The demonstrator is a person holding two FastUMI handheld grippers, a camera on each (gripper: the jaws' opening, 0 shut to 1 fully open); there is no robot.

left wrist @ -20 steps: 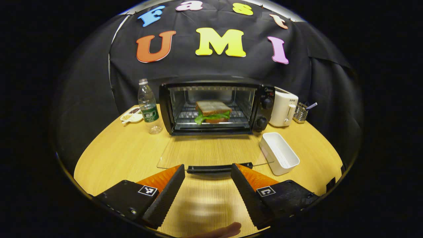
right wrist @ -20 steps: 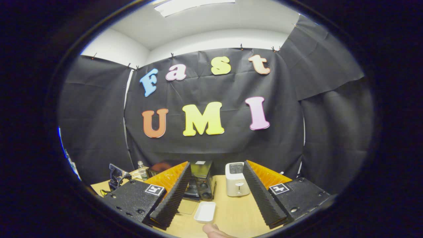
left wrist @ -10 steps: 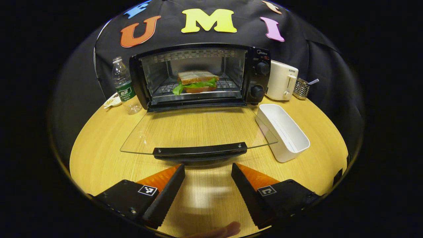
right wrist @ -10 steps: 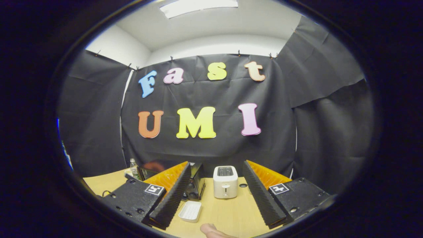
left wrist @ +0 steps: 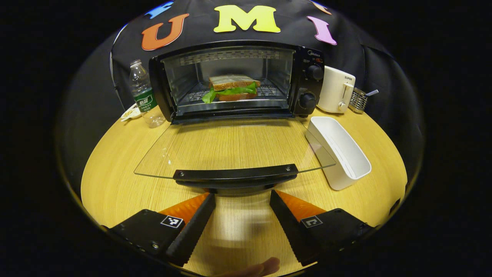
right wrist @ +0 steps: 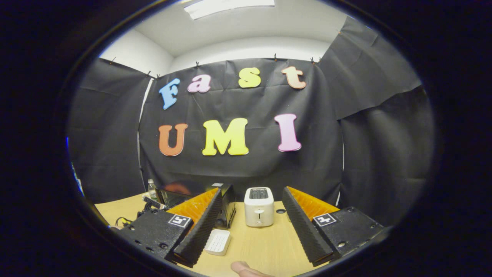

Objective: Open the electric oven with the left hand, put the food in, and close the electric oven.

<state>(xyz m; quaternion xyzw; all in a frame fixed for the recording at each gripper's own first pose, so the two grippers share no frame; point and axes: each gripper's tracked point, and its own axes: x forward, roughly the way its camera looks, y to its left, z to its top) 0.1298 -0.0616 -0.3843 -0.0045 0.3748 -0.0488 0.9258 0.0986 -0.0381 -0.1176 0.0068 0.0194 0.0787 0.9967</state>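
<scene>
In the left gripper view the black electric oven (left wrist: 307, 82) stands at the back of the round wooden table, and its glass door (left wrist: 234, 148) lies folded down flat. A sandwich (left wrist: 231, 87) with green lettuce rests on the rack inside. The door's black handle (left wrist: 235, 175) sits just beyond my left gripper (left wrist: 242, 200), which is open, its fingers apart and holding nothing. In the right gripper view my right gripper (right wrist: 250, 215) hangs open and high above the table, with the oven (right wrist: 226, 204) partly hidden behind its left finger.
A white rectangular tray (left wrist: 340, 152) lies right of the door. A white toaster (left wrist: 336, 94) and a metal basket (left wrist: 359, 100) stand right of the oven. A water bottle (left wrist: 143, 96) and a small dish (left wrist: 130, 113) sit to its left. The toaster (right wrist: 258, 206) and tray (right wrist: 217, 242) show below.
My left gripper has moved forward toward the oven, so the door handle now lies close to its fingertips. The right gripper view has shifted slightly, staying high and open.
</scene>
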